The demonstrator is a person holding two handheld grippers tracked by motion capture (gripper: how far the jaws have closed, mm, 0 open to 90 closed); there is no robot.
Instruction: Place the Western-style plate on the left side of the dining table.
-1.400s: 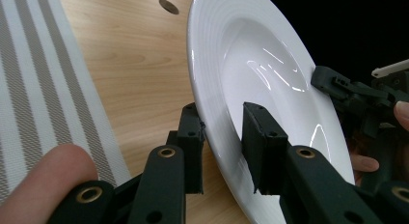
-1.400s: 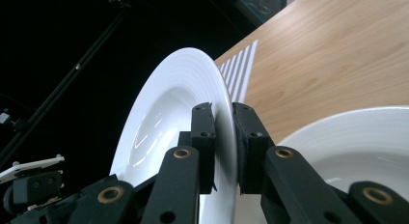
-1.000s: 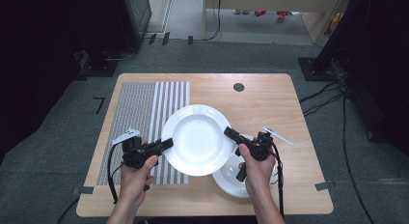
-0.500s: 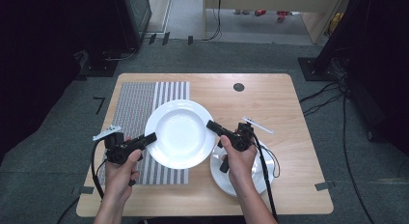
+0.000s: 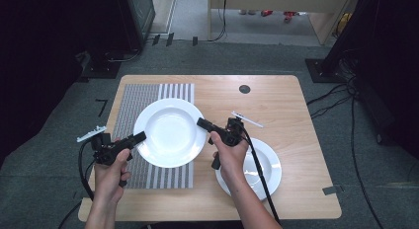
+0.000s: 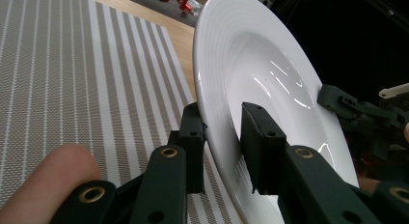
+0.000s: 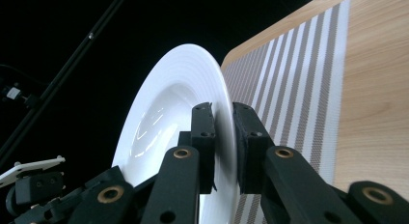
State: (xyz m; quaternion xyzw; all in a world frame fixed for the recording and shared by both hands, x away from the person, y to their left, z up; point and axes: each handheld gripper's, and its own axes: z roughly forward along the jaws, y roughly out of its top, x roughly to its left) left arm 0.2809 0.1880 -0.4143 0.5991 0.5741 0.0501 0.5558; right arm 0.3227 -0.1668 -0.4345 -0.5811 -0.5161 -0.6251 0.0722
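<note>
Nearest the person, a second white plate [image 5: 262, 165] lay on the wooden table [image 5: 296, 110] under the right forearm. The left gripper [image 5: 133, 139] and right gripper [image 5: 203, 123] each clamped opposite rims of the white soup plate [image 5: 170, 133], held above the striped placemat [image 5: 148, 95]. Since the earlier frames, the plate had shifted leftward over the mat.

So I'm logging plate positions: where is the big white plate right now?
In the high view the big white plate sits over the striped placemat at table left, its rim gripped between the left tool and right tool.
</note>
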